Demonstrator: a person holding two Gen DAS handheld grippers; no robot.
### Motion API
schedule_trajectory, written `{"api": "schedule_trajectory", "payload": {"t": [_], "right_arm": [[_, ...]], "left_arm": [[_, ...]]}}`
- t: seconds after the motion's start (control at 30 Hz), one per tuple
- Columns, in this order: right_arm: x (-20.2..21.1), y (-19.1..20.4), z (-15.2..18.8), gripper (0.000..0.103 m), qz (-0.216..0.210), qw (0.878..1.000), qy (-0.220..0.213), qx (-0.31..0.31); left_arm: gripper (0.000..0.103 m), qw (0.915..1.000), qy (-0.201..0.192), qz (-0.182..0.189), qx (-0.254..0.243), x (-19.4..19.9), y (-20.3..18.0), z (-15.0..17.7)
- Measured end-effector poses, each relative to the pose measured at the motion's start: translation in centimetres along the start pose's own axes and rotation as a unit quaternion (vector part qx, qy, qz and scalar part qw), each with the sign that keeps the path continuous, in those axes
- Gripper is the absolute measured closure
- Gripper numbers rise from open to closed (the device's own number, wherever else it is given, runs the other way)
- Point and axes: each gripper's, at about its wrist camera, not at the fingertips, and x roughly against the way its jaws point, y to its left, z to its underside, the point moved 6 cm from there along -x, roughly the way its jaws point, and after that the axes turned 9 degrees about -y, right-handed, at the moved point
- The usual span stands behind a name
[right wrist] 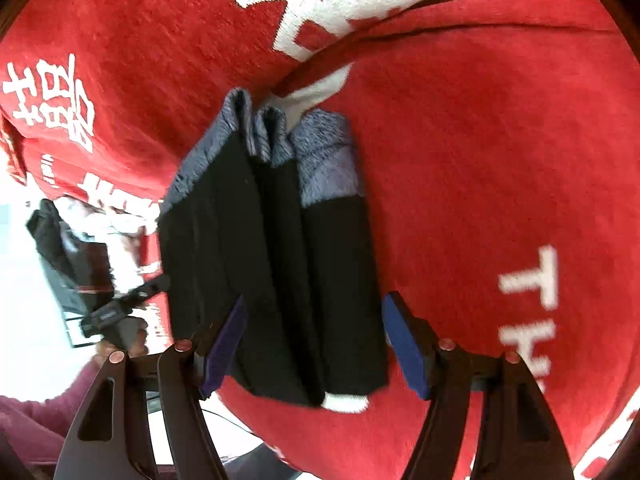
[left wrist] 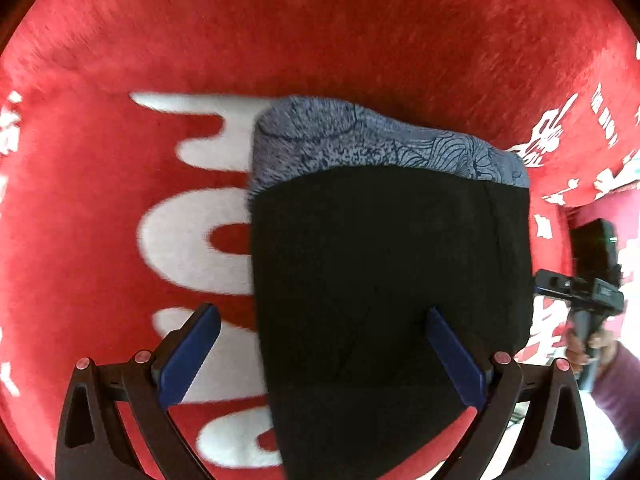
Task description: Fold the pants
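Observation:
The pants [left wrist: 380, 260] lie folded into a compact black stack with a grey-blue patterned band [left wrist: 360, 140] at the far end, on a red blanket [left wrist: 320, 40]. My left gripper [left wrist: 320, 312] hovers open over the stack's near left edge, one finger above the blanket and the other above the black cloth. In the right wrist view the pants [right wrist: 280, 240] show several stacked folds. My right gripper [right wrist: 316, 300] is open and straddles the stack's near end; its pads stand beside the cloth without squeezing it. Each gripper appears in the other's view, held by a hand.
The red blanket [right wrist: 480, 160] carries large white lettering and has a raised fold behind the pants. Its edge drops off beside the stack, with a bright floor and a dark bag-like object [right wrist: 60, 248] beyond. A maroon sleeve [left wrist: 616, 380] is at the right.

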Motion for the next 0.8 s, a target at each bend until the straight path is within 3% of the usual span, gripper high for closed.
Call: {"api": "schedule_trajectory", "payload": {"t": [0.1,0.3,0.33,0.43,0.53,0.63,0.8], "right_arm": [[-1.6,-0.2,-0.4,0.024,-0.017,1.0,0.022,-0.001],[-3.2,0.3,-1.5,0.023,-0.015,0.999,0.022,-0.02],[-3.1,0.3,-1.5,0.029,-0.007,1.0,0.02,-0.021],[-2.7,1.0,-1.2,0.046,0.004,1.0,0.016,-0.02],[-1.8,2.2,-0.8,0.054,-0.002,1.0,0.003,-0.02],[-0.8,3.3,0.0,0.057,-0.026,0.999,-0.002,-0.028],[0.2,5.8,4.0,0.057,-0.056,0.998,0.014,-0.038]], "left_arm": [[0.0,0.9995,0.0,0.029,0.015,-1.5,-0.6,-0.2],[0.0,0.9997,-0.023,0.012,-0.004,-2.5,-1.4,-0.4],[0.003,0.9996,-0.024,0.012,-0.002,-2.4,-1.4,-0.4],[0.025,0.9988,-0.042,0.016,-0.016,-0.9,-2.7,0.0],[0.037,0.9972,-0.061,0.023,-0.035,1.7,-3.3,0.3],[0.04,0.9968,-0.062,0.037,-0.034,3.6,-3.9,0.9],[0.04,0.9972,-0.054,0.028,-0.044,6.7,-3.9,3.4]]}}
